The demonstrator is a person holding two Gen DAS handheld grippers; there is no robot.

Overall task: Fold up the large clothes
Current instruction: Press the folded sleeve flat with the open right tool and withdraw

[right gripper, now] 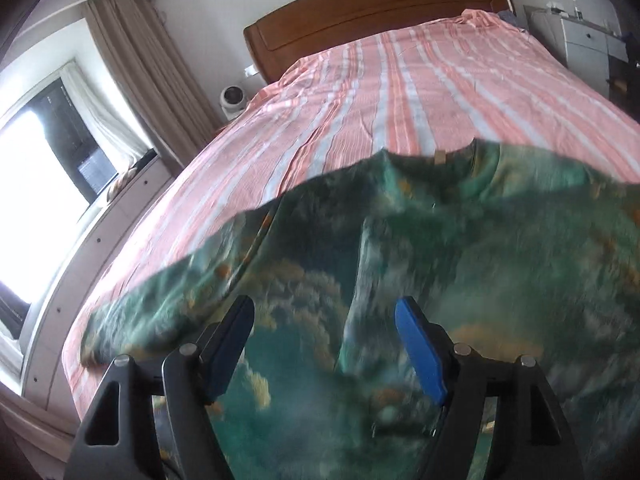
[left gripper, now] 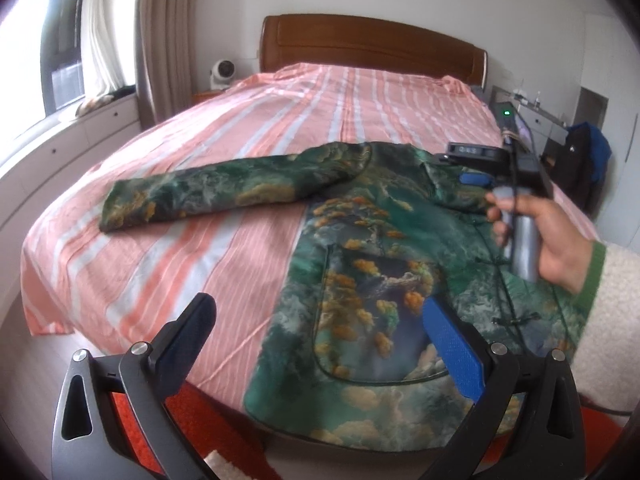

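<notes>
Spread wide over the bed's near edge, the left gripper is hovering with nothing between its fingers; beyond it the green jacket is lying flat on the striped sheet, one sleeve stretching leftward. From the right wrist, the right gripper is hanging parted just above the blurred jacket, pinching nothing.

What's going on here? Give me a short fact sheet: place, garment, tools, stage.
place: bed with a pink striped sheet
garment: green patterned jacket lying flat, one sleeve stretched out sideways
left gripper: fingers apart, nothing between them, above the jacket's hem
right gripper: fingers apart, over the jacket
stage: no fold made yet
</notes>
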